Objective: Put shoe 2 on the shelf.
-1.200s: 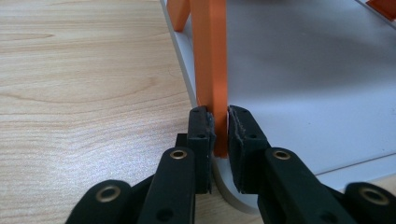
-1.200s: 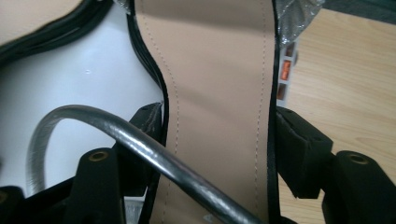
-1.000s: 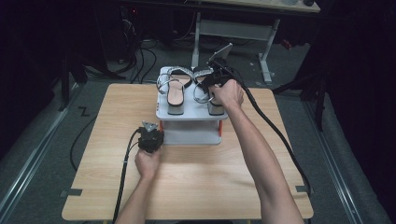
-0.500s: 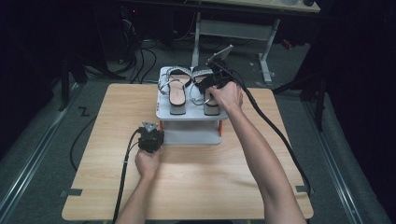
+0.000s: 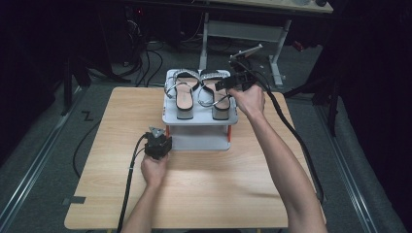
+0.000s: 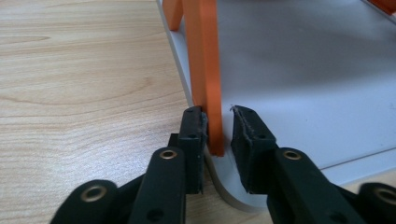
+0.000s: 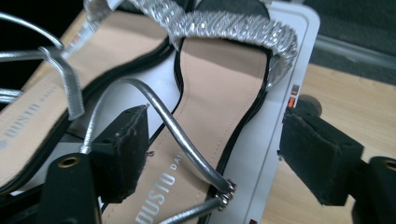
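Silver straps and tan insoles on two sandals, side by side atop a small grey shelf rack [image 5: 200, 119] at the far middle of a pale wooden table [image 5: 243, 194]. Right sandal [image 5: 217, 94] cut off at heel and toe in the right gripper view; left sandal [image 5: 183, 93] partly hidden at the frame edge there. Printed on the right insole: "DUSTO DA", rest cropped; same brand on the left insole, small and hard to read. Glittering beaded toe band [image 7: 224, 23], thin metallic ankle strap [image 7: 177, 135] curving to a small buckle, black edging round the sole.

Right gripper [image 7: 215, 154] over the right sandal's heel end, jaws spread wide after just opening, foam-like pads [image 7: 123, 140] either side of the ankle strap, pressing on nothing.

Left gripper [image 6: 218, 135] at the rack's near left corner, around an orange leg [image 6: 208, 70], flat and smooth. Jaws just eased apart: one pad [image 6: 192, 135] against the leg, the other, frayed at its edge, standing slightly clear. Lower grey shelf matte, rounded corner. Leg's top out of frame.
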{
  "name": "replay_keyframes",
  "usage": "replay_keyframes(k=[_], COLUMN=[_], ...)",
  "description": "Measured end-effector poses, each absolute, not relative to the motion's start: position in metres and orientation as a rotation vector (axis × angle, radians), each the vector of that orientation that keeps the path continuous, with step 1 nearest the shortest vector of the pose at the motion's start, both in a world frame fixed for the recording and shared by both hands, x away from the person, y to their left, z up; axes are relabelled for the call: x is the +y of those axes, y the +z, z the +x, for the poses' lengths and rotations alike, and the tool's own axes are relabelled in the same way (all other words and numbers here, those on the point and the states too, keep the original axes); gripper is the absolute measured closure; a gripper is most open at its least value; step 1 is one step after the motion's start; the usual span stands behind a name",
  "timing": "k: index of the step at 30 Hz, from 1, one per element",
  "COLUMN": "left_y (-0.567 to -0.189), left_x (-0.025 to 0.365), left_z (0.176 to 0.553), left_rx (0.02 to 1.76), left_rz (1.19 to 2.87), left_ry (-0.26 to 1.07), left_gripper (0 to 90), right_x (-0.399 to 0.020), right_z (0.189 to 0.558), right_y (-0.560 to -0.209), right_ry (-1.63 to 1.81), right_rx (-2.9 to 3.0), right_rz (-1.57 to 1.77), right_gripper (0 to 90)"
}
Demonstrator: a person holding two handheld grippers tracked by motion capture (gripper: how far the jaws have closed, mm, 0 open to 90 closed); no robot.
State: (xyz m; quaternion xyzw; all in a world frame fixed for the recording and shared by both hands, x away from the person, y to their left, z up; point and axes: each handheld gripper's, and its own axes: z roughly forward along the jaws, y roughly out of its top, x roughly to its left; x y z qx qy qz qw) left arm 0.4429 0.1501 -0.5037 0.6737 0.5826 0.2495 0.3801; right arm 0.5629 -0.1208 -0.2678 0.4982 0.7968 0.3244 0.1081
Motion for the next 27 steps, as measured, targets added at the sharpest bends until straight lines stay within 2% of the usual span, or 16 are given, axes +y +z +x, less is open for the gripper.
replay_keyframes(k=[2, 7, 11, 18, 22, 27], left_y=[-0.504, -0.504, -0.504, -0.504, -0.504, -0.504], left_x=[0.15, 0.15, 0.15, 0.15, 0.15, 0.149], left_z=[0.443, 0.443, 0.443, 0.443, 0.444, 0.443], left_rx=[1.485, 1.481, 1.473, 1.476, 1.486, 1.486], left_rz=[1.721, 1.73, 1.745, 1.75, 1.755, 1.752], left_ry=[0.631, 0.626, 0.623, 0.618, 0.617, 0.621], left_gripper=[71.5, 69.5, 66.7, 59.8, 52.4, 48.9], right_x=[-0.127, -0.145, -0.16, -0.187, -0.203, -0.223], right_z=[0.56, 0.548, 0.54, 0.524, 0.515, 0.506], right_y=[-0.268, -0.268, -0.272, -0.28, -0.285, -0.298], right_ry=[0.995, 1.06, 1.101, 1.151, 1.198, 1.226], right_rx=[2.333, 2.288, 2.258, 2.174, 2.13, 2.105], right_rz=[1.449, 1.349, 1.296, 1.223, 1.218, 1.226], right_gripper=[28.0, 44.3, 51.0, 51.1, 50.7, 50.3])
